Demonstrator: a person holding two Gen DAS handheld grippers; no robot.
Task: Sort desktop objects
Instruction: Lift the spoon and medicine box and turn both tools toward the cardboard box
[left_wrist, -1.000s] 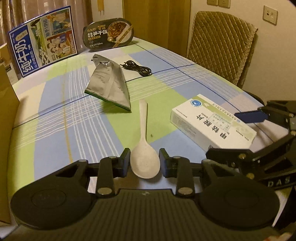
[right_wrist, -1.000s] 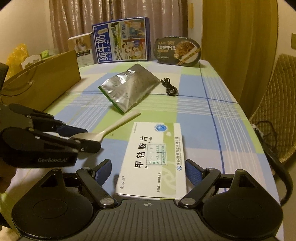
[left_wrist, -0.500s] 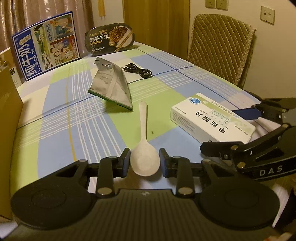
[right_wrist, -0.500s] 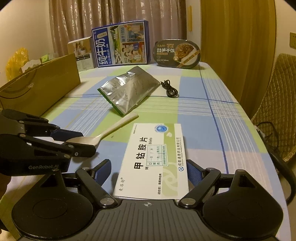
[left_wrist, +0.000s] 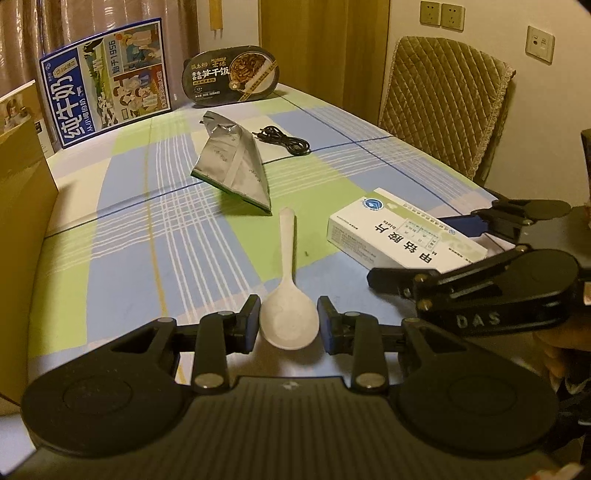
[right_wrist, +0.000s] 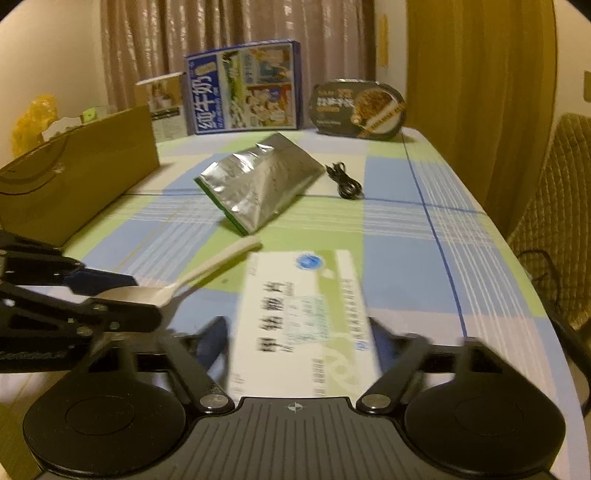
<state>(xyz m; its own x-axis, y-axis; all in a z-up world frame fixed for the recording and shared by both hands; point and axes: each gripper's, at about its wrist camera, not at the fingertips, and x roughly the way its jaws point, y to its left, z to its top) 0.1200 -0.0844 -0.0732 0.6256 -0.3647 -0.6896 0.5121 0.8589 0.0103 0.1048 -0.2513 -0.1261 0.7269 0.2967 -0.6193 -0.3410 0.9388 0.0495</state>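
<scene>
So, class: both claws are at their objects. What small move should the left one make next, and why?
Probably close the left claw on the white spoon. The spoon's bowl already sits between its open fingers with small gaps either side, handle pointing away. The right claw likewise straddles the medicine box, so both look set to grip.

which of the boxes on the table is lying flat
The white and green medicine box lies flat between the right gripper fingers; the blue milk carton box stands upright at the back.
</scene>
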